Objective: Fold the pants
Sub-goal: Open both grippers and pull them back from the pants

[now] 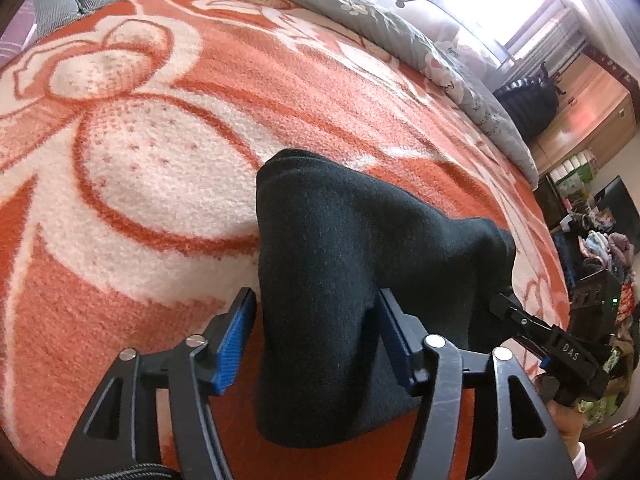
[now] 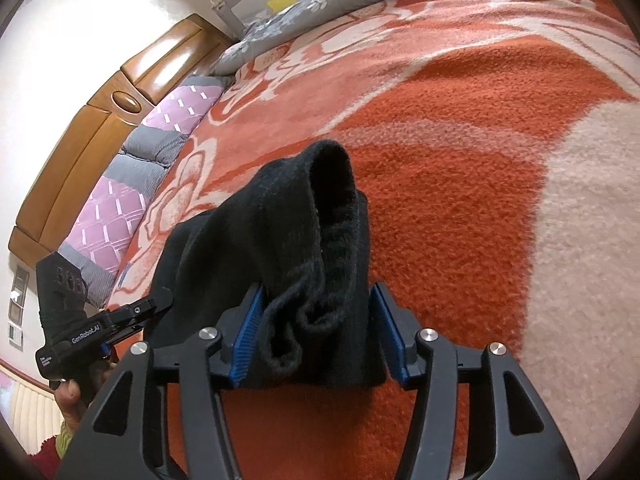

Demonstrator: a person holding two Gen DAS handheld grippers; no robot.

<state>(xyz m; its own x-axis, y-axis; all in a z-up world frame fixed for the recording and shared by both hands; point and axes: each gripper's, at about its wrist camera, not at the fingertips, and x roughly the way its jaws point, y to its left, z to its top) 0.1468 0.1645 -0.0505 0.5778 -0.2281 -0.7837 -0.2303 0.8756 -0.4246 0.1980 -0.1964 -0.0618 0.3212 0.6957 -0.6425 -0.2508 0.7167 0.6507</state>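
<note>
The black fleece pants (image 1: 340, 264) are bunched and held up above the orange-and-white blanket (image 1: 160, 160). My left gripper (image 1: 316, 320) has its blue pads on either side of one end of the pants and is shut on the fabric. My right gripper (image 2: 316, 316) is shut on the other end, where an open hem (image 2: 332, 184) stands up. The pants (image 2: 248, 248) hang between the two grippers. The right gripper also shows at the lower right of the left wrist view (image 1: 520, 320), and the left gripper at the lower left of the right wrist view (image 2: 132, 316).
The blanket (image 2: 480, 160) covers a bed. A grey patterned quilt (image 1: 400, 32) lies along the far edge. Purple and grey pillows (image 2: 132, 184) sit against a wooden headboard (image 2: 100, 112). Furniture and clutter (image 1: 600, 240) stand beyond the bed's right side.
</note>
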